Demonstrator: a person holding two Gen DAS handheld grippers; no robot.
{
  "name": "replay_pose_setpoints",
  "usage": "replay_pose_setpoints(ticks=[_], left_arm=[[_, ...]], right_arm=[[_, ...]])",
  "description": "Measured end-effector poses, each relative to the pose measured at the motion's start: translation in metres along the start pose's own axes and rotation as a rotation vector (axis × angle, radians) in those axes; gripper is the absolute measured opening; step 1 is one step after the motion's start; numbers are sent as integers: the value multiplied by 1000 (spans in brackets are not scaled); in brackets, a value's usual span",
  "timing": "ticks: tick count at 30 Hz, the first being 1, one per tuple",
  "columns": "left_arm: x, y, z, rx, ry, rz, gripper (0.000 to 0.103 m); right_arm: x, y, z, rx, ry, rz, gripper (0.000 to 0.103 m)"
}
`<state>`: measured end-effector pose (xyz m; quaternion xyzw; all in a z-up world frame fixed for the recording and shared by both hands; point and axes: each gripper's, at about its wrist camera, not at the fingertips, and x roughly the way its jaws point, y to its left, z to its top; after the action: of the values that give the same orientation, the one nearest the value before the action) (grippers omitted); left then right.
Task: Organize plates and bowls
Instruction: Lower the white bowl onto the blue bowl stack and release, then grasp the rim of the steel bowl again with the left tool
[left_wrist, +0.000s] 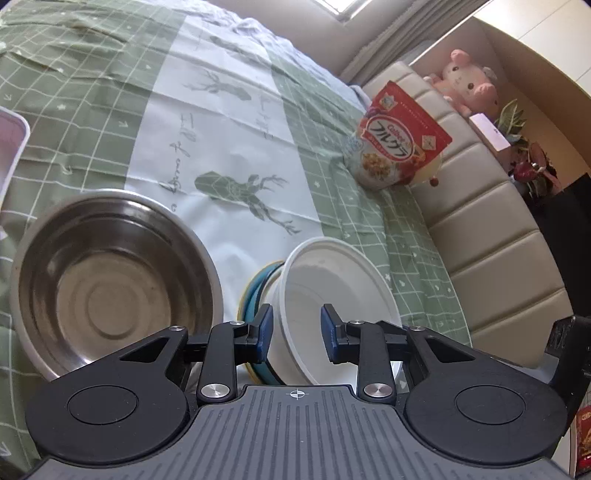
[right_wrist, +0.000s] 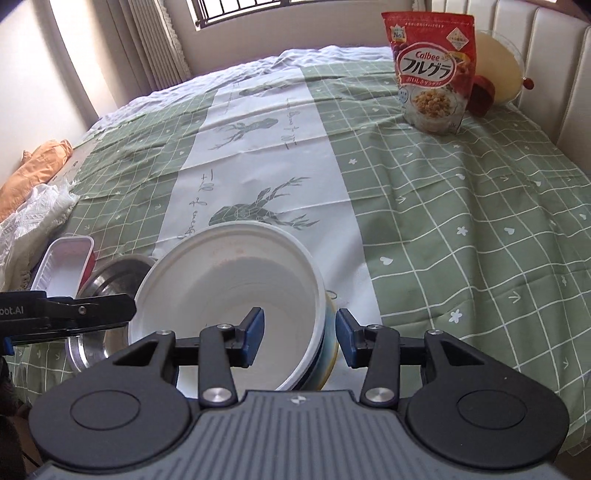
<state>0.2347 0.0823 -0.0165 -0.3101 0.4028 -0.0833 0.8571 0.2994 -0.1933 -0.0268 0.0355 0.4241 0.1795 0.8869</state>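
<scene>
White bowl (right_wrist: 236, 295) tilts, mouth toward you, on a blue-rimmed dish (left_wrist: 255, 295); both your claws (left (left_wrist: 297, 332), right (right_wrist: 300, 338)) stand apart, gripping nothing. Bag (right_wrist: 432, 70) reads "Calbee".

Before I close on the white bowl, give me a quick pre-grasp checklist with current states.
1. Right gripper jaws straddle the white bowl rim: ok.
2. Right jaws not yet pressing the rim: ok.
3. Left gripper jaws open at the same bowl's rim: ok.
4. White bowl level on the blue bowl under it: not ok, tilted.
5. Steel bowl apart from the white bowl: ok.
6. Stack stable under a pull: cannot tell.
</scene>
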Motion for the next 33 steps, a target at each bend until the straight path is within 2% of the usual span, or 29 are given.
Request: replay_pose_setpoints(ticks=[3, 6, 9, 12, 16, 20, 22, 24, 28, 33], left_arm=[[-19, 8, 0, 39, -81, 62, 30], [-38, 31, -1, 41, -173, 208, 30], [-52, 65, 2, -15, -222, 327, 30], [-53, 95, 6, -63, -197, 364, 30], [-45, 125, 5, -112, -151, 344, 30], [-33, 141, -1, -136, -107, 290, 28], [-28, 149, -3, -152, -89, 250, 27], [-25, 157, -6, -163, -80, 229, 18], [-25, 162, -7, -162, -90, 210, 18], [-22, 166, -6, -144, -104, 196, 18]], right_arm=[[-24, 5, -5, 17, -96, 20, 48], [-43, 21, -11, 24, -172, 76, 55], [-53, 43, -18, 42, -178, 212, 56], [-53, 70, -30, 40, -141, 317, 57], [-32, 100, -53, 61, -47, 343, 57], [2, 128, -79, 59, 78, 293, 57], [12, 135, -86, 77, 83, 263, 57], [21, 140, -89, 103, 72, 217, 57], [41, 152, -90, 80, 25, 88, 57], [68, 155, -87, 126, 36, 54, 59]])
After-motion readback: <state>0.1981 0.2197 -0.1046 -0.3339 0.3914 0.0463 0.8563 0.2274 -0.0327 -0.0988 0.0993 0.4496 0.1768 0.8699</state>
